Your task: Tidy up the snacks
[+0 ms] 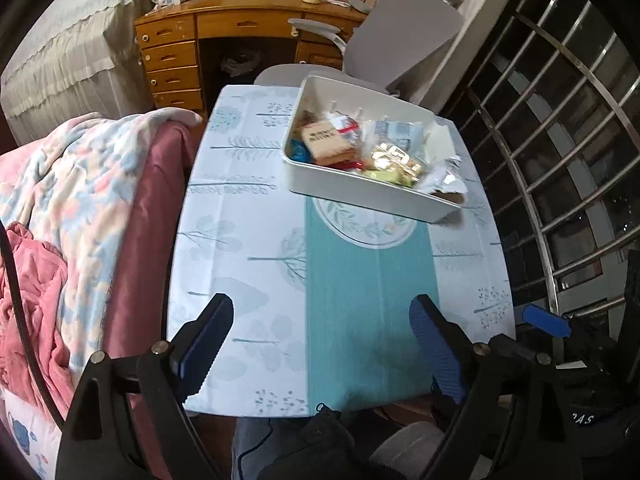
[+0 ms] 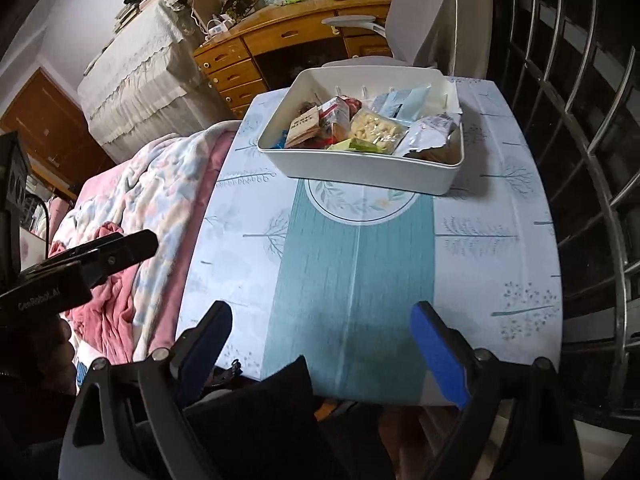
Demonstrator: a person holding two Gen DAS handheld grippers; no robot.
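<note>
A white rectangular bin (image 1: 360, 194) stands at the far side of the table and also shows in the right wrist view (image 2: 360, 170). It holds several snack packs: a tan box (image 1: 328, 142), a clear pack of pale nuts (image 2: 376, 128), a silver foil bag (image 2: 430, 134) at its right end, and light blue sachets (image 2: 400, 102). My left gripper (image 1: 322, 320) is open and empty above the near table edge. My right gripper (image 2: 322, 324) is open and empty, also over the near edge. Its blue tip (image 1: 546, 320) shows at the right of the left wrist view.
The table wears a white and teal tree-print cloth (image 1: 360, 280). A bed with pink and floral blankets (image 1: 80, 208) touches its left side. A grey office chair (image 1: 400, 40) and wooden desk (image 1: 240, 20) stand behind. A metal window grille (image 1: 560, 160) runs along the right.
</note>
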